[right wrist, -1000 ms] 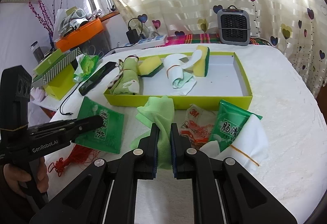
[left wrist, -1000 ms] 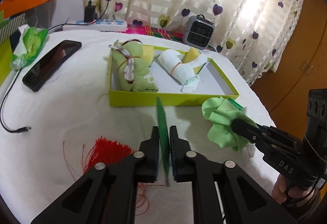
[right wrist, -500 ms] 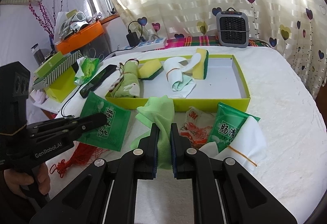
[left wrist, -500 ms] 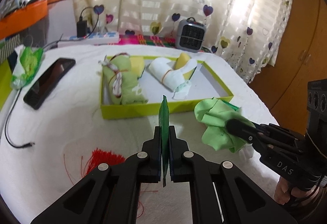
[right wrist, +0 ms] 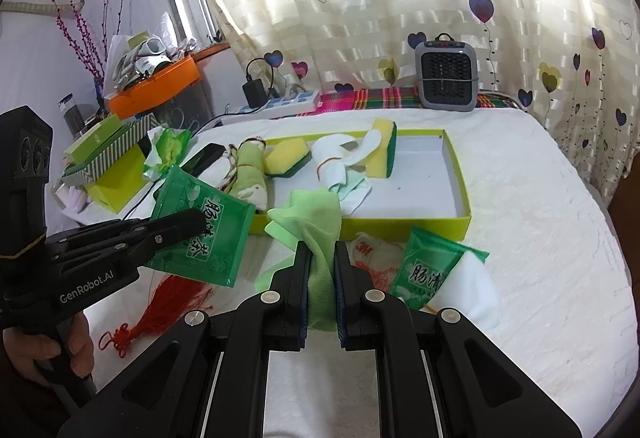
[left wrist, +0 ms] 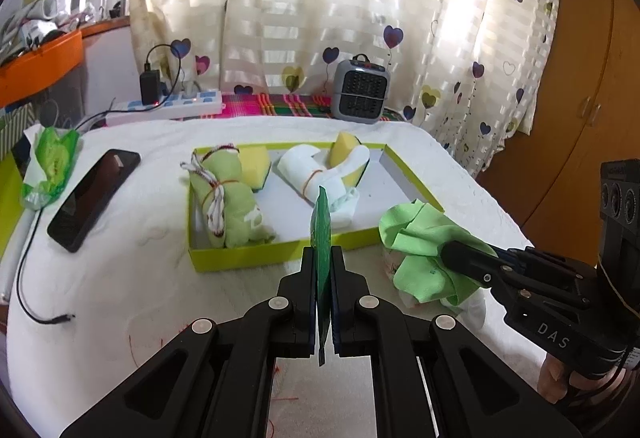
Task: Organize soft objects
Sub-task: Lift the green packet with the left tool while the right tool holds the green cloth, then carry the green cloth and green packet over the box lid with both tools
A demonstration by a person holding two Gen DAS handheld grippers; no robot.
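My left gripper (left wrist: pixel 322 258) (right wrist: pixel 196 218) is shut on a flat green packet (left wrist: pixel 321 234) (right wrist: pixel 202 228), held edge-on above the white cloth in front of the yellow-green tray (left wrist: pixel 248 258) (right wrist: pixel 400 224). My right gripper (right wrist: pixel 321 258) (left wrist: pixel 448 252) is shut on a light green cloth (right wrist: pixel 310 222) (left wrist: pixel 416 238), lifted beside the tray's near right corner. Inside the tray lie a tied green roll (left wrist: pixel 228 198) (right wrist: pixel 250 174), two yellow sponges (left wrist: pixel 254 162) (right wrist: pixel 382 148) and a tied white roll (left wrist: pixel 306 172) (right wrist: pixel 334 158).
A second green packet (right wrist: pixel 430 266), a white cloth (right wrist: pixel 476 286) and a clear wrapper (right wrist: pixel 380 262) lie before the tray. A red tassel (right wrist: pixel 160 302), a phone (left wrist: pixel 90 194), a cable (left wrist: pixel 28 278), a small heater (left wrist: pixel 360 90) and a power strip (left wrist: pixel 168 108) are around.
My left gripper has risen with the green packet, so the red tassel has dropped out of its view. The right gripper with the cloth has stayed put.
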